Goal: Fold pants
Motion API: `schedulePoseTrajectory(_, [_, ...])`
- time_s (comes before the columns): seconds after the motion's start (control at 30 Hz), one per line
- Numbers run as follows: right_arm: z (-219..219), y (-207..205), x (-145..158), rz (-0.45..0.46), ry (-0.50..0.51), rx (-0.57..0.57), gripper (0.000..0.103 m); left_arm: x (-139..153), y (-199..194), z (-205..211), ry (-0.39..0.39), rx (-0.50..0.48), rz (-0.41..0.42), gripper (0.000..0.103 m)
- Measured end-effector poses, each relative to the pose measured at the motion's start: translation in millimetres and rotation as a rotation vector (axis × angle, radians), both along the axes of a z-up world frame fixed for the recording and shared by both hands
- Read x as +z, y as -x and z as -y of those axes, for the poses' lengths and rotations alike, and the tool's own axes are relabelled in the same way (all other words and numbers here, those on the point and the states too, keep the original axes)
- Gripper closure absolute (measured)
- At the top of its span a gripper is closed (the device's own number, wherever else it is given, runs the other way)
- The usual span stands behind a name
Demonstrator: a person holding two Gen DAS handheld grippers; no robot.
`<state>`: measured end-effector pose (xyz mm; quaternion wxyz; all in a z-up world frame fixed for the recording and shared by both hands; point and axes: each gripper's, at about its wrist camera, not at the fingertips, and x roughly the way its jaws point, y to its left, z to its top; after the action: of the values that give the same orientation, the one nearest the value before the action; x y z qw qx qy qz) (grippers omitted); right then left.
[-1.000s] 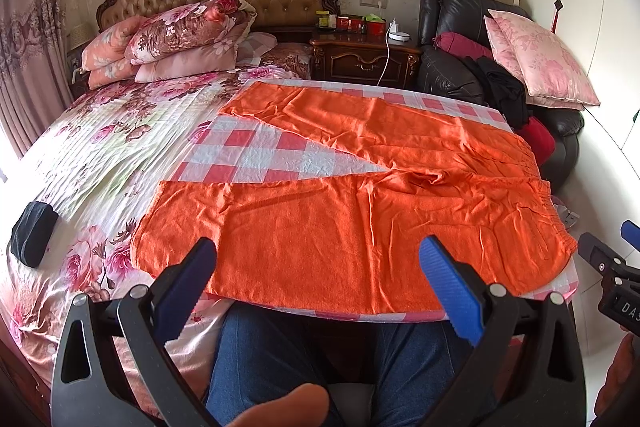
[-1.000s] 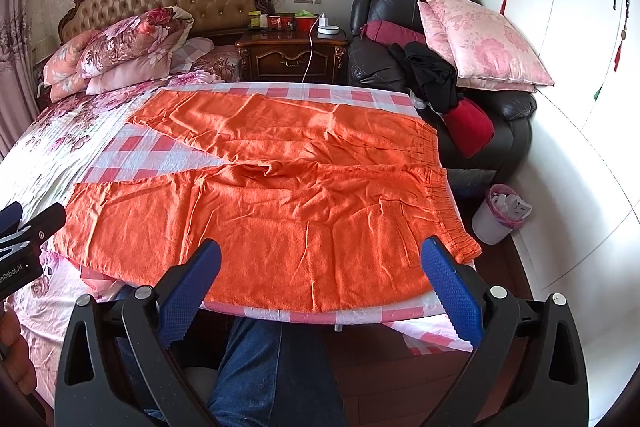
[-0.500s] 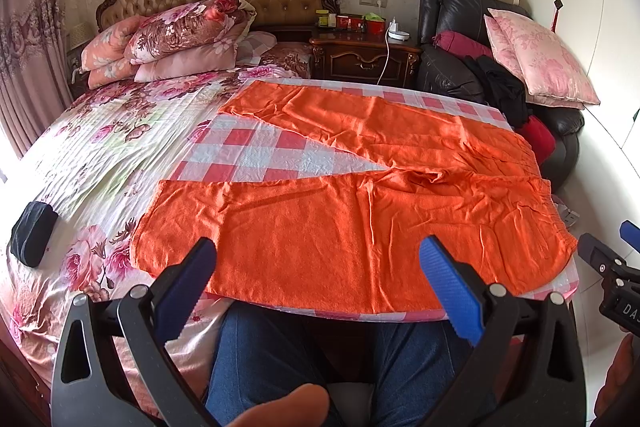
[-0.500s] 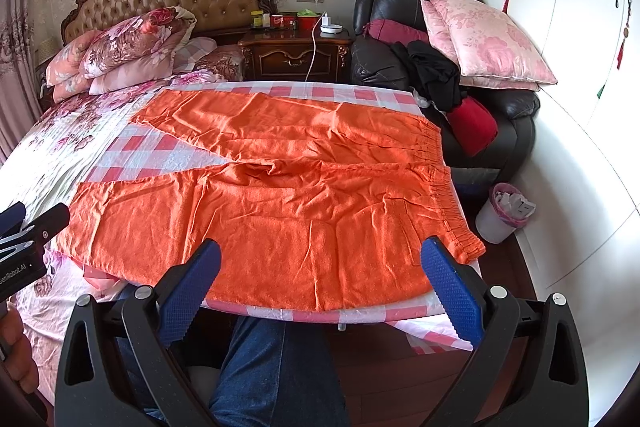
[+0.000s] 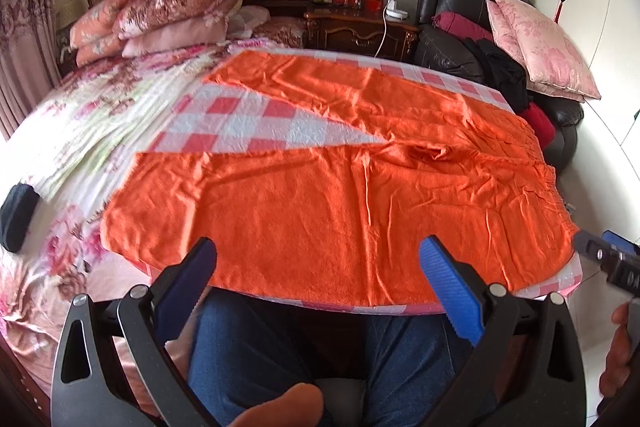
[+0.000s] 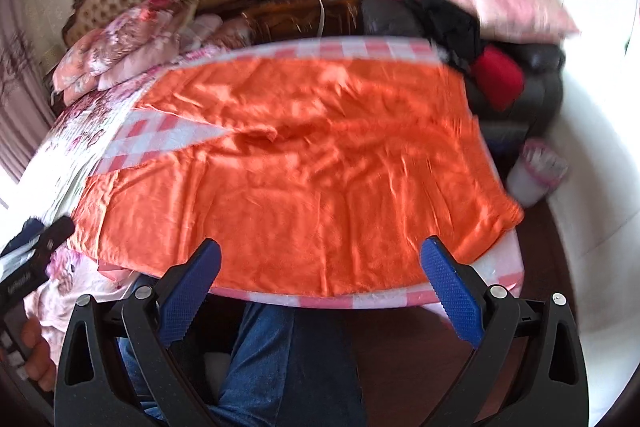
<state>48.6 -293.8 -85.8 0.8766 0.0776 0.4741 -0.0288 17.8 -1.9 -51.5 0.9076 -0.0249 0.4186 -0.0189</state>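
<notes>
Orange pants (image 5: 340,195) lie spread flat on a pink-and-white checked cloth (image 5: 256,123) on the bed, legs splayed to the left, waistband at the right. My left gripper (image 5: 320,267) hovers open just short of the near leg's front edge, nothing between its blue pads. In the right wrist view the pants (image 6: 304,163) look blurred. My right gripper (image 6: 320,269) is open too, above the near edge by the waist end. Each gripper shows at the edge of the other's view: the right one (image 5: 608,259), the left one (image 6: 32,255).
The person's jeans-clad legs (image 5: 256,355) are under the bed edge. Floral pillows (image 5: 168,11) and a tufted headboard sit at the back left, a nightstand (image 5: 360,31) behind. A black armchair (image 5: 460,39) piled with cushions and clothes stands right, a small bin (image 6: 536,171) beside it.
Both grippers have moved forward and down toward the pants, which now fill more of each view. The right wrist view has tilted and blurs from motion. Both stay open.
</notes>
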Motion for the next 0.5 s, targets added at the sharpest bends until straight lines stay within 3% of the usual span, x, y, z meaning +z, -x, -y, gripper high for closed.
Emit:
schedulePoseTrajectory(0.13, [59,-48,-25,-0.087,0.045,-0.095,0.006,-33,-16,-8,0.068,-0.024,-0.006,0.002])
schedulePoseTrajectory(0.23, [105,-94,-32,-0.105,0.035,-0.165,0.006,-61,-34,-15,0.098,-0.028,-0.059,0.002])
schedulePoseTrajectory(0.37, [147,-177,-35,-0.125,0.064,-0.141,0.006,-88,-56,-35,0.222,-0.036,-0.146,0.002])
schedulePoseTrajectory(0.5, [171,-264,-43,-0.148,0.164,-0.097,0.007,-100,-70,-50,0.252,-0.011,-0.194,0.002])
